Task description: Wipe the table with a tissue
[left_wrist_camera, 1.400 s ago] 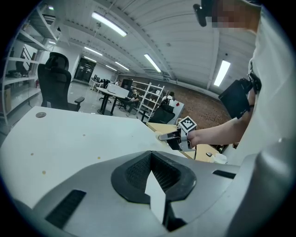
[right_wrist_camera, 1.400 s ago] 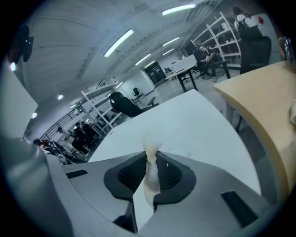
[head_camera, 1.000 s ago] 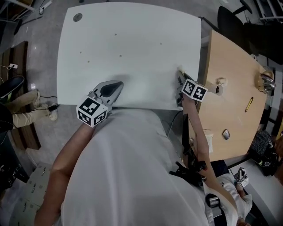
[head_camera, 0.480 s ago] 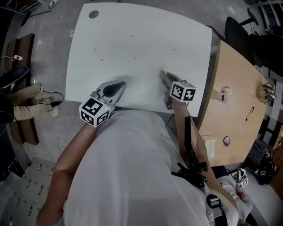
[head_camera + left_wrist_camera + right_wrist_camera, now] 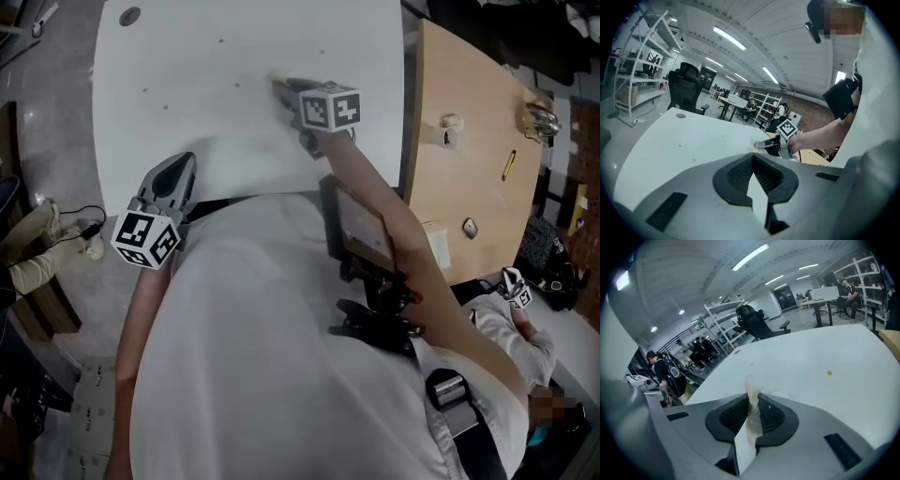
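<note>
A crumpled cream tissue is pinched between the jaws of my right gripper. In the head view that right gripper lies out over the middle of the white table, and the tissue at its tip touches the tabletop. A few small brown spots dot the surface to the left. My left gripper is shut and holds nothing, its tip at the table's front edge. In the left gripper view the right gripper shows ahead with the tissue at its tip.
A wooden table adjoins the white one on the right and carries a tape roll, a pen and small items. A round grommet sits in the white table's far left corner. Chairs and shelving stand beyond.
My right gripper has swept the tissue from the table's right front edge leftward and farther out onto the tabletop. The left gripper has drawn back toward the front edge.
</note>
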Motion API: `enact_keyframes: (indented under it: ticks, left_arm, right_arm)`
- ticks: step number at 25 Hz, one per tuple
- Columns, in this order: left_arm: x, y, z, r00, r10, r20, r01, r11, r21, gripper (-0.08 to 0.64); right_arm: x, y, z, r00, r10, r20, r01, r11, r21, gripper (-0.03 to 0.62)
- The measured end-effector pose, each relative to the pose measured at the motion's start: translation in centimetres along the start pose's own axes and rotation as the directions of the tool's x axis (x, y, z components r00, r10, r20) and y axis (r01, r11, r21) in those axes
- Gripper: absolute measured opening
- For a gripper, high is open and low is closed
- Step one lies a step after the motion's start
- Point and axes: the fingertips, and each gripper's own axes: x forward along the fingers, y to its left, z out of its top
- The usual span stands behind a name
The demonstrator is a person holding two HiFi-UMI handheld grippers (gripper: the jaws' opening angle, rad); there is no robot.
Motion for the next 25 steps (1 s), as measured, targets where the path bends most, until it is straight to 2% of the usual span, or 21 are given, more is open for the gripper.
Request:
enact_keyframes:
  ticks: [8,14,25]
  left_arm:
    - [-1.5,2.4,0.3,0.999,0.031,0.028,-0.029,0.999,-0.046,0.006]
    - [-3.5,6.6,-0.4,0.998,0.051,0.021,-0.049,0.995,-0.091,0.006]
    - [-3.1,6.5,0.1,1.0,0.028,0.01,-0.027,0.997,-0.075,0.006]
  right_arm:
    - [2.5,0.6,1.6,0.999,-0.003,-0.05,0.001,0.999,-0.034,0.055]
    - [7.4,1.9,1.8,0.993,-0.04,-0.109,0.033,0.997,-0.069,0.055]
    - [7.1,0.0,2.3,0.986,-0.093,-0.137,0.085,0.994,-0.065,0.055]
